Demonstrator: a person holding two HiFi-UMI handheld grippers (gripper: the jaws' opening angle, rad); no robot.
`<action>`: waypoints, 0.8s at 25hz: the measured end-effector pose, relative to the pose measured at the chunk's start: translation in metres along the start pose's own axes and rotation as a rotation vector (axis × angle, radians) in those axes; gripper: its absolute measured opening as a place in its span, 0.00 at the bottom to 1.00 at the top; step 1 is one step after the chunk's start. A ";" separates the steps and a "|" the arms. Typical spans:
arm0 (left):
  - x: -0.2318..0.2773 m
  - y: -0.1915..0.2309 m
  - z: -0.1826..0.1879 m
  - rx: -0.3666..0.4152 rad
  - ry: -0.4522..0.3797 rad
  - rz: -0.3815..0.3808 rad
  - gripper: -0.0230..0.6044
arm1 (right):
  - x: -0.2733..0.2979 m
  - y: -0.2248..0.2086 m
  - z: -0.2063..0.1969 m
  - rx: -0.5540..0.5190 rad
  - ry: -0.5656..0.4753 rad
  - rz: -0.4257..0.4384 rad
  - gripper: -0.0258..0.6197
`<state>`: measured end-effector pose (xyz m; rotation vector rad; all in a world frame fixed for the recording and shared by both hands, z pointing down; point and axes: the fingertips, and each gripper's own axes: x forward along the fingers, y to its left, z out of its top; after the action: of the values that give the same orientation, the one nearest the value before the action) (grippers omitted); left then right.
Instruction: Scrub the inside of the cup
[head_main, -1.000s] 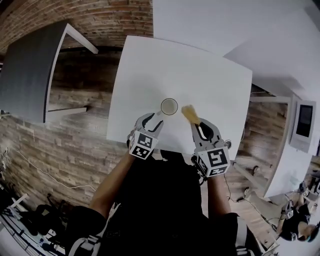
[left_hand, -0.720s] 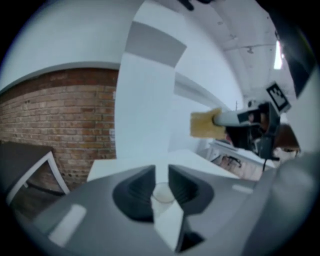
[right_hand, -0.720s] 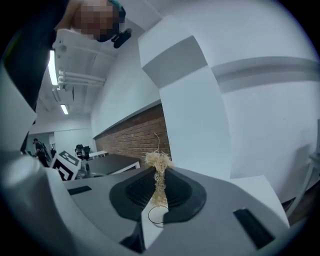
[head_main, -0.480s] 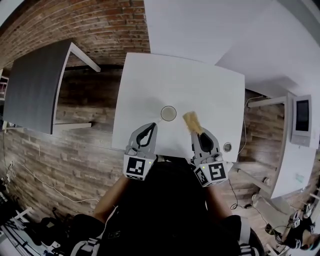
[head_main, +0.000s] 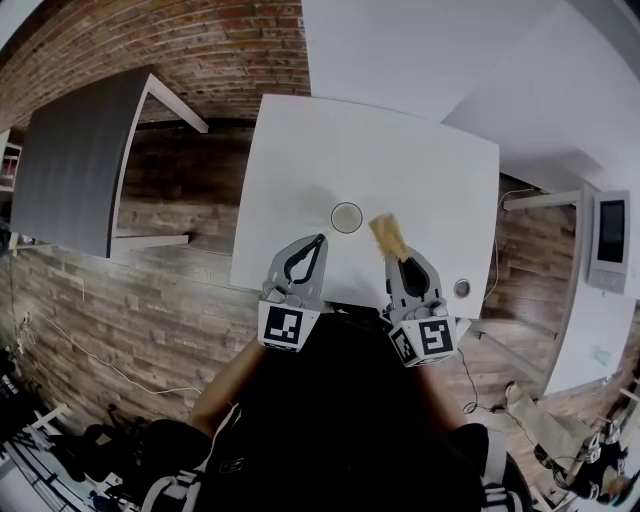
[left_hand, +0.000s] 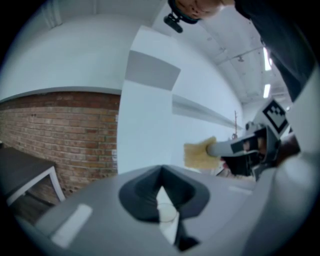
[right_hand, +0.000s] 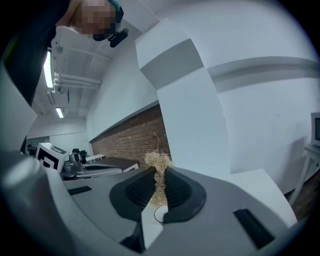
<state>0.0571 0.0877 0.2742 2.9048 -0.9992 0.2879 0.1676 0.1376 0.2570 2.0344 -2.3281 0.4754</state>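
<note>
A small white cup stands upright on the white table, near its front edge. My left gripper hovers just short of the cup on its left, shut, with nothing between its fingers. In the left gripper view the cup's rim shows below the closed jaws. My right gripper is shut on a tan fibrous scrub pad, which sticks out toward the cup's right side without touching it. The pad is pinched between the ribbed pads in the right gripper view.
A dark grey table stands to the left across a strip of wooden floor. A small round fitting sits at the white table's front right corner. A screen hangs at the far right.
The left gripper, open beside the cup a second ago, has shut empty and drawn back toward me. Both grippers have lifted. The cup stays on the table.
</note>
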 end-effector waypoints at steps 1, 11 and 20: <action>-0.001 0.001 -0.004 0.003 0.014 -0.005 0.04 | 0.000 0.000 -0.001 0.001 0.001 -0.004 0.09; 0.004 0.009 0.000 0.003 -0.019 0.009 0.04 | 0.007 0.001 -0.001 0.000 0.005 -0.023 0.09; 0.008 0.007 0.001 0.041 -0.009 -0.013 0.04 | 0.009 0.000 -0.002 -0.011 0.011 -0.032 0.09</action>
<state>0.0595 0.0769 0.2747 2.9505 -0.9864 0.2984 0.1656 0.1290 0.2604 2.0554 -2.2831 0.4711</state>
